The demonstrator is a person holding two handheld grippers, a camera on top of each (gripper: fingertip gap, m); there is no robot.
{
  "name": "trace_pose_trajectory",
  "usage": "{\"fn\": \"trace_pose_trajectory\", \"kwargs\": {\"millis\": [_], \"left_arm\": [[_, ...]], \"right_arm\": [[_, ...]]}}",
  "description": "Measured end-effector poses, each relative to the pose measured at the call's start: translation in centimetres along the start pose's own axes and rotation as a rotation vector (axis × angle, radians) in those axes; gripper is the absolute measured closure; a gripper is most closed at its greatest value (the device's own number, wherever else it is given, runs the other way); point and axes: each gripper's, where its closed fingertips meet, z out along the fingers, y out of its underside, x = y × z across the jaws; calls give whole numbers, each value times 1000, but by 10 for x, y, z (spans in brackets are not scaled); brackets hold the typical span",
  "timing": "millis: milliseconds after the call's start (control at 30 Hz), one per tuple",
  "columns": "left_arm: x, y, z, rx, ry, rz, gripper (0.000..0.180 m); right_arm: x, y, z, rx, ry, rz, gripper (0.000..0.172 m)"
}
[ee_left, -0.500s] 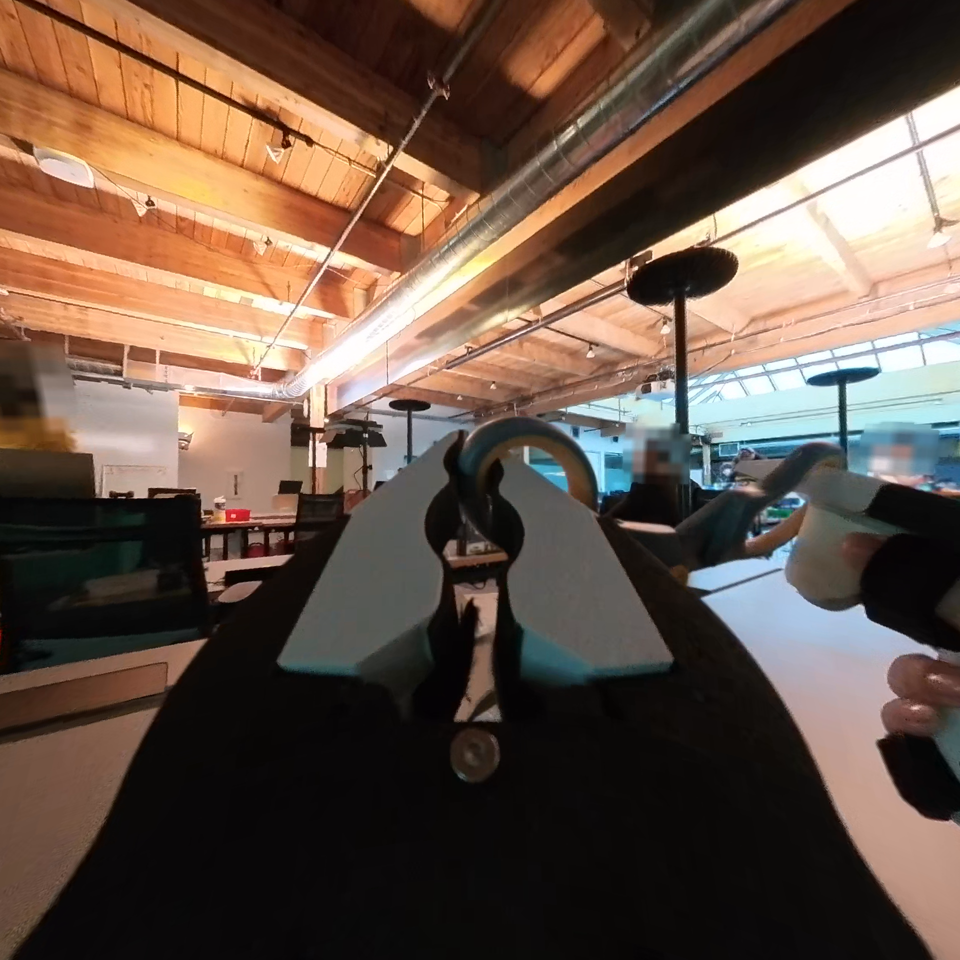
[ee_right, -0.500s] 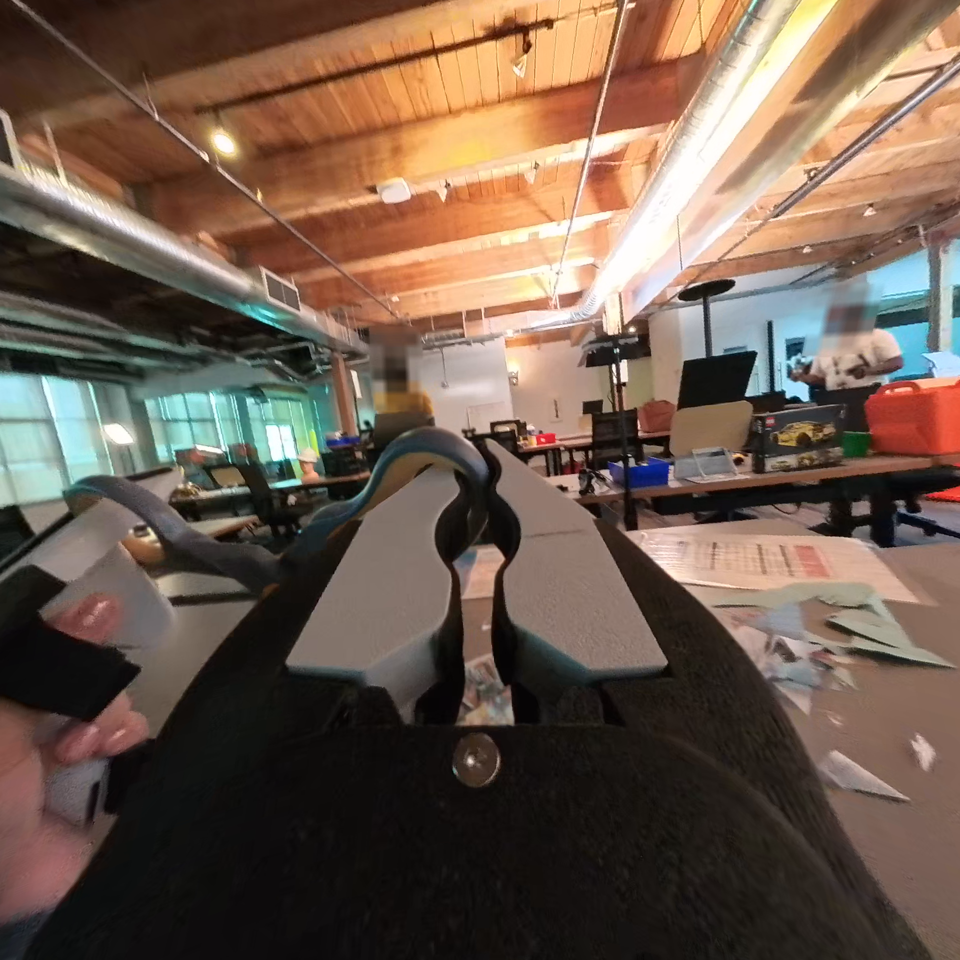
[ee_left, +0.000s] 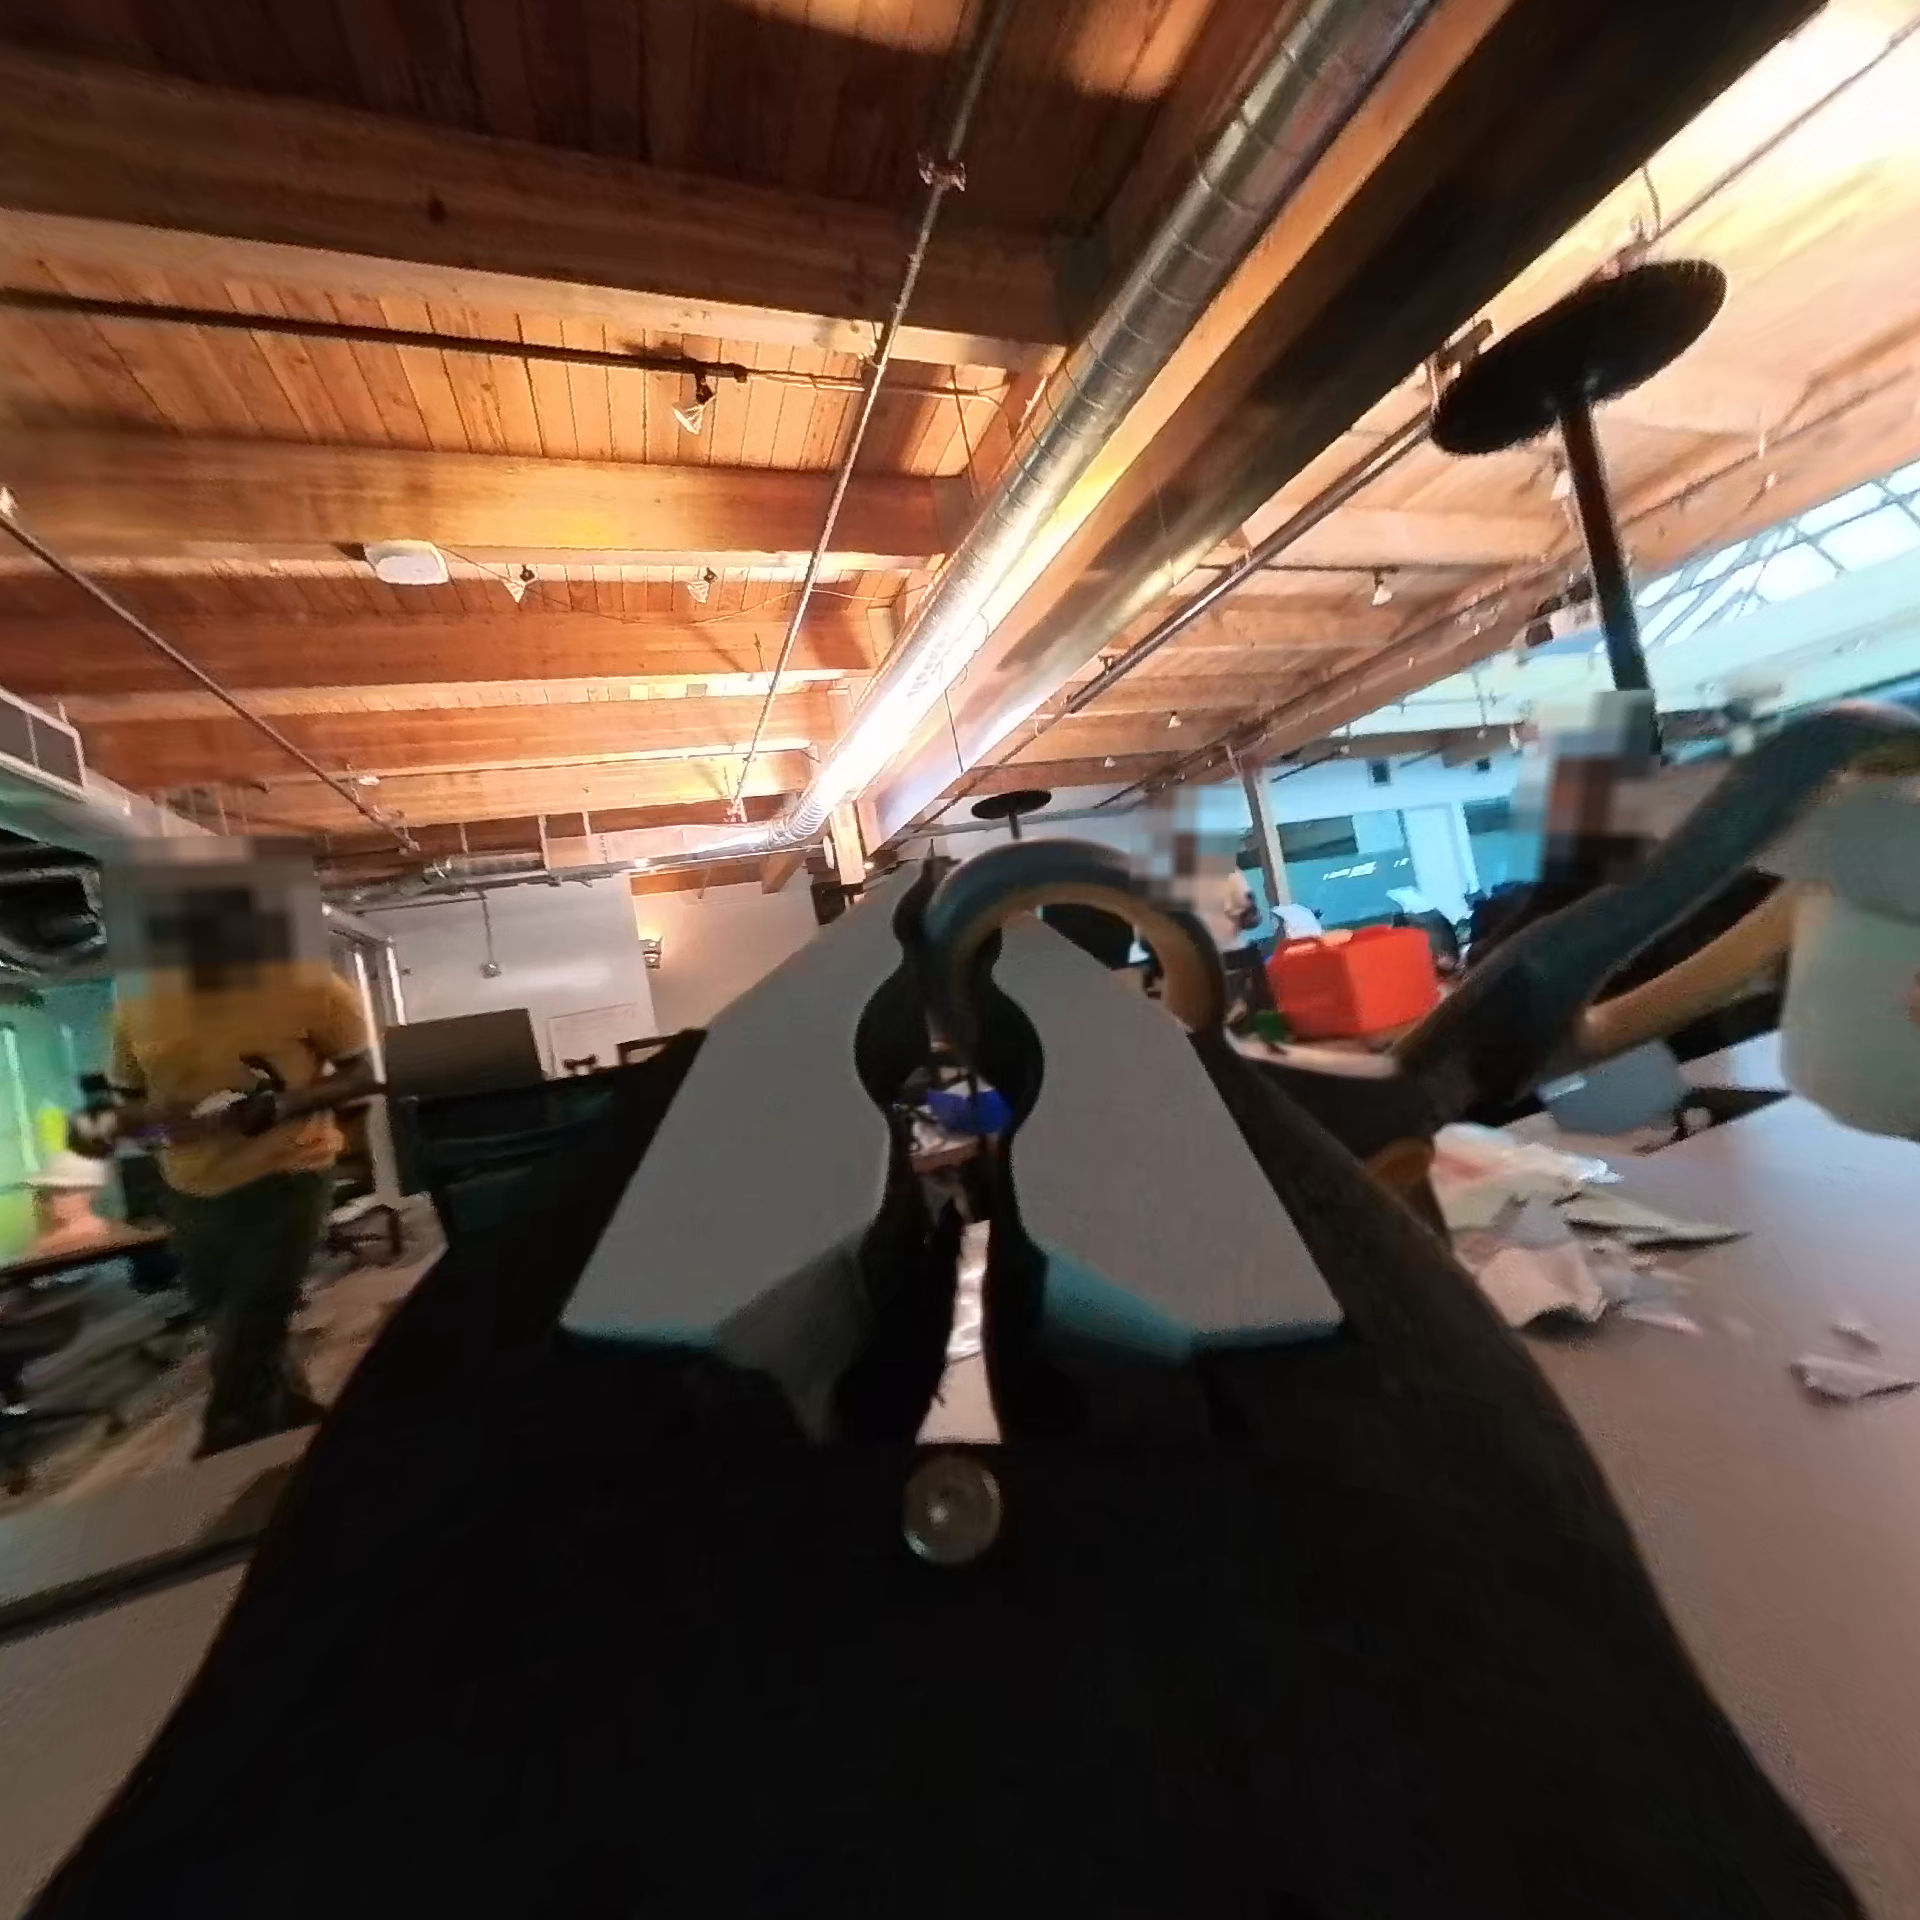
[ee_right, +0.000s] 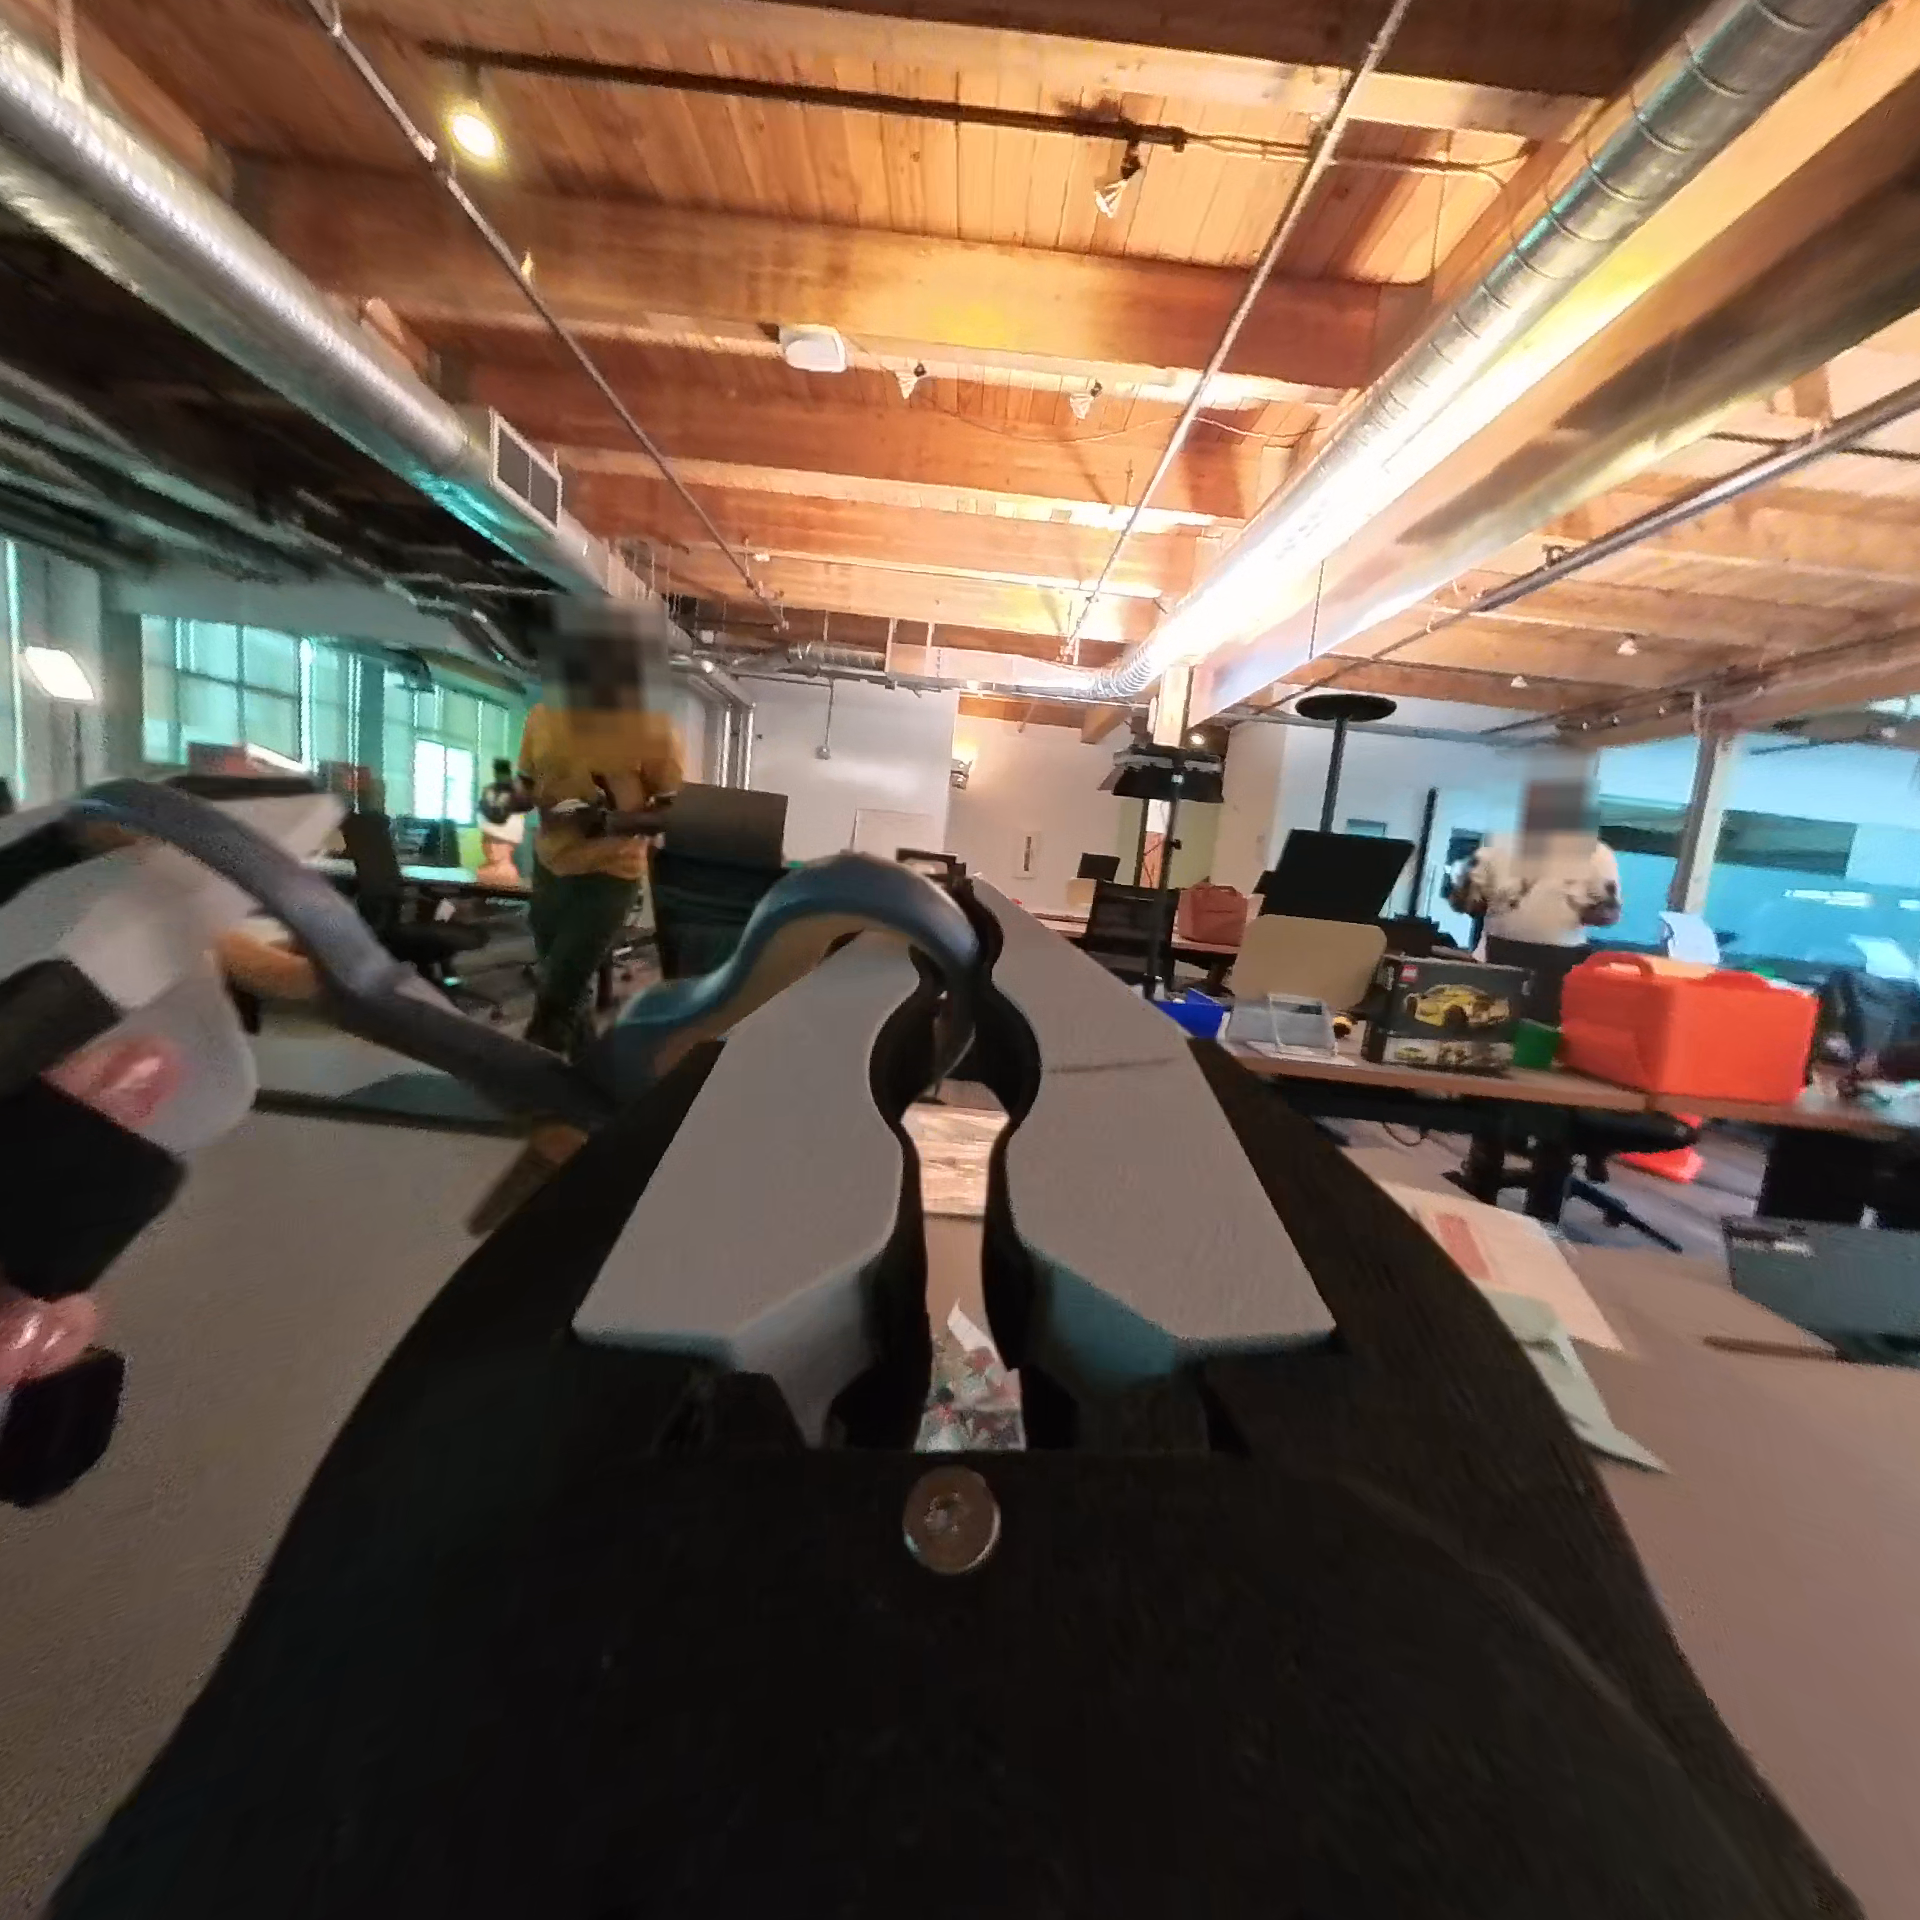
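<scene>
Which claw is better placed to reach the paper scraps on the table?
Probably the right claw: the paper scraps lie on its side, farther from the left claw. Both claws grip scissor handles.

Right claw [ee_right: 971, 914] clamps a blue scissor handle [ee_right: 831, 904] above the table [ee_right: 312, 1299].
</scene>
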Motion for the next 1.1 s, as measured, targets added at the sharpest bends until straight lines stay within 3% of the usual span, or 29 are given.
{"fn": "trace_pose_trajectory", "kwargs": {"millis": [133,500,1100], "left_arm": [[20,-1,1,-3,27,113,180],[34,-1,0,18,67,107,180],[42,20,7,-84,110,110,179]], "right_arm": [[-22,-8,4,8,-16,-131,172],[-47,-3,7,3,-66,-107,172],[-57,24,16,-83,-155,-30,172]]}}
